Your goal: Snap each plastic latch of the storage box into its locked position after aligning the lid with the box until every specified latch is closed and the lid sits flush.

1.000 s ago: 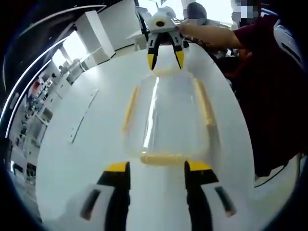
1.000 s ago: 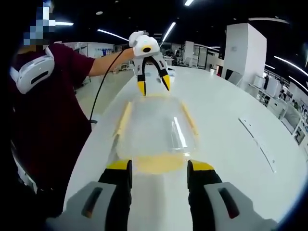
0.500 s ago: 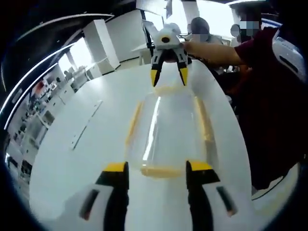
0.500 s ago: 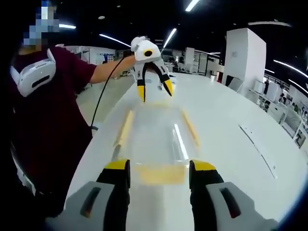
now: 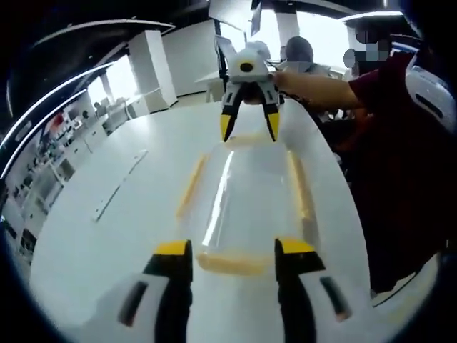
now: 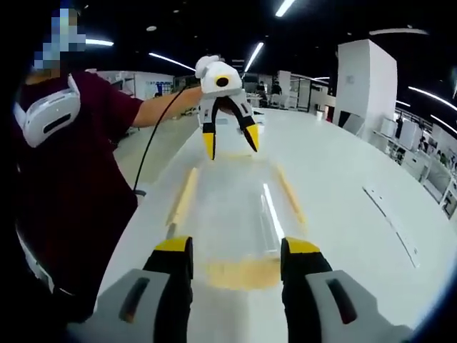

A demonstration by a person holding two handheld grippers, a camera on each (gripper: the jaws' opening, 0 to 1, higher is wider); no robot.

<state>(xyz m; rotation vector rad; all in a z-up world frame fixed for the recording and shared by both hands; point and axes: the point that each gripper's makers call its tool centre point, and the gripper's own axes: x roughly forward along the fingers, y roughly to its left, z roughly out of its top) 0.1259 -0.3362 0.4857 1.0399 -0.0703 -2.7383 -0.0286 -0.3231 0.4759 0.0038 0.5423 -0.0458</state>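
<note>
The clear box (image 5: 246, 200) lies mid-frame on the white counter (image 5: 107, 243), its lid on, with a yellow latch on each of its four sides. The left gripper (image 5: 233, 251) stands released at the near end latch (image 5: 234, 263), low in the left gripper view. The right gripper (image 6: 235, 247) is likewise spread over the opposite end latch (image 6: 243, 271). Both side latches (image 6: 183, 194) look folded along the lid. I judge the end latches are left to press; whether any has clicked shut is unclear.
</note>
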